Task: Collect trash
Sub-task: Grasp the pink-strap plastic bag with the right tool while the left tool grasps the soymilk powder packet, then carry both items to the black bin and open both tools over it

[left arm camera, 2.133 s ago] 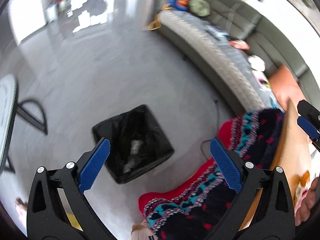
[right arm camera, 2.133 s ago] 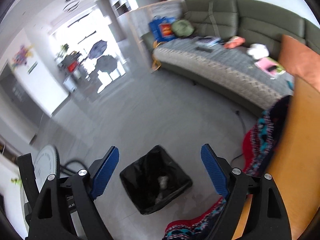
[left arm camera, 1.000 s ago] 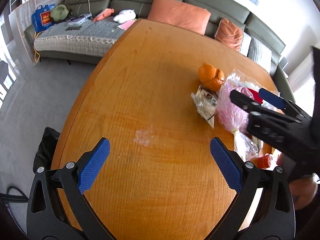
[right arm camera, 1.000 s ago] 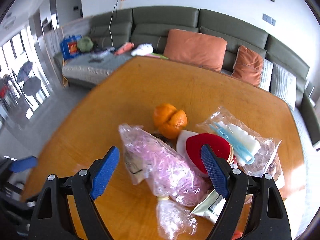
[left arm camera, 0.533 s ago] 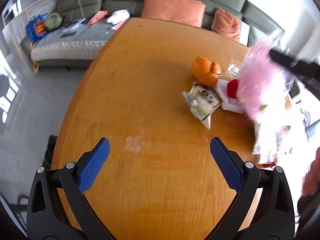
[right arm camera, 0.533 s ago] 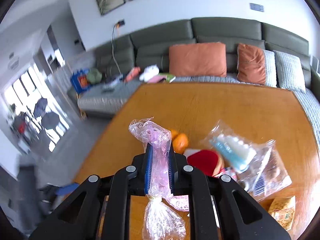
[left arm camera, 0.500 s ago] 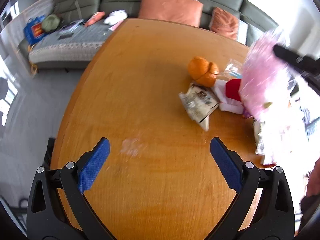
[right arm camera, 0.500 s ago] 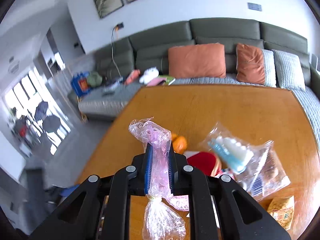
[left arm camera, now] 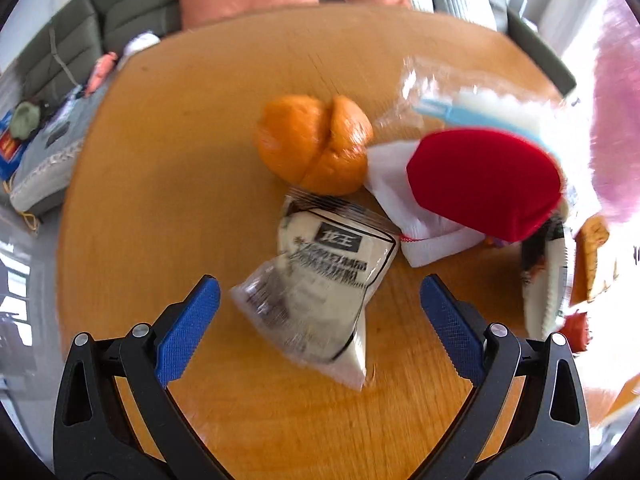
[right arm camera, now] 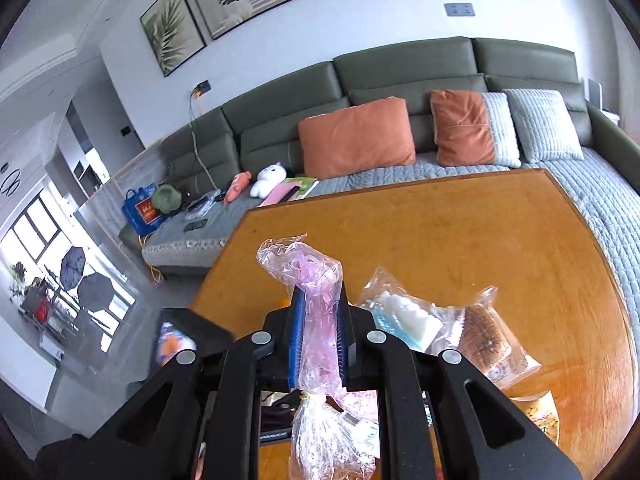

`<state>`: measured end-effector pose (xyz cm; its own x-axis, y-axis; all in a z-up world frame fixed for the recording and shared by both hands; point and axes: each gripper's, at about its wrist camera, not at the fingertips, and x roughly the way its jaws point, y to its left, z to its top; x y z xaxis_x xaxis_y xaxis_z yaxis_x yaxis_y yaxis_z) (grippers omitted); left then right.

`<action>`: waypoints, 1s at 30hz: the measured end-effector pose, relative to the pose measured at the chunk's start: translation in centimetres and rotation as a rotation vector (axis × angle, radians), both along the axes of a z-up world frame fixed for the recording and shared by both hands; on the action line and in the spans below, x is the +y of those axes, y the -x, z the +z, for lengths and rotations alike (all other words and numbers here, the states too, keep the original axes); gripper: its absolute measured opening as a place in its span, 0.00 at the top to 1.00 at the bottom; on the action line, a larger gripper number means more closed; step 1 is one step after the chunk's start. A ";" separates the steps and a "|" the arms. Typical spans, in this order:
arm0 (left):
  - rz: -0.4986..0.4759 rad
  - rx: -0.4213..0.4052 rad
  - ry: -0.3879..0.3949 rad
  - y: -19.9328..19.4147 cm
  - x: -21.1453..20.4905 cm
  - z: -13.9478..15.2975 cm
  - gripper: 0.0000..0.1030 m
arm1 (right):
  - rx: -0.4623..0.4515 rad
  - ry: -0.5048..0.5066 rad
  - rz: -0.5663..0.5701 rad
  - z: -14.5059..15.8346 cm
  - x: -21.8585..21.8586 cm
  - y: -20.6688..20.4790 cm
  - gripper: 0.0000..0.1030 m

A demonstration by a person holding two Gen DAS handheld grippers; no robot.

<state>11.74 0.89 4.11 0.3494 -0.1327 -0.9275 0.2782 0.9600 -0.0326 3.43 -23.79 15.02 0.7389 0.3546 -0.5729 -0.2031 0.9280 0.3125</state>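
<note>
Right wrist view shows the right gripper (right arm camera: pixel 318 334) clamped on a pink plastic bag (right arm camera: pixel 316 320), lifted above the wooden table (right arm camera: pixel 460 240); the bag's long axis runs along the fingers, crumpled top pointing away toward the sofa (right arm camera: pixel 400 80), knotted end hanging back under the gripper. Left wrist view has the left gripper (left arm camera: pixel 320 312) with fingers spread wide and empty, over a printed snack packet (left arm camera: pixel 320 288) lying flat, its long axis slanting from upper right to lower left, just beside an orange (left arm camera: pixel 316 148) and a red pouch (left arm camera: pixel 484 180).
</note>
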 end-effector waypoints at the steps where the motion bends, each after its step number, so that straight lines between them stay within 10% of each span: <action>1: -0.008 0.008 -0.006 -0.2 -0.2 -0.4 0.06 | 0.002 0.001 -0.010 -0.1 -0.2 -0.1 0.85; 5: 0.009 -0.010 -0.031 -0.5 -0.2 -1.2 0.09 | 0.014 -0.002 -0.032 -0.4 -0.6 -0.5 0.85; 9: 0.016 -0.038 -0.008 -0.5 0.2 -0.9 0.40 | 0.026 0.000 -0.032 -0.6 -0.2 -0.8 0.85; 30: 0.298 -0.046 0.185 9.5 11.4 1.9 0.43 | 0.082 0.030 0.264 -1.3 13.4 2.5 0.85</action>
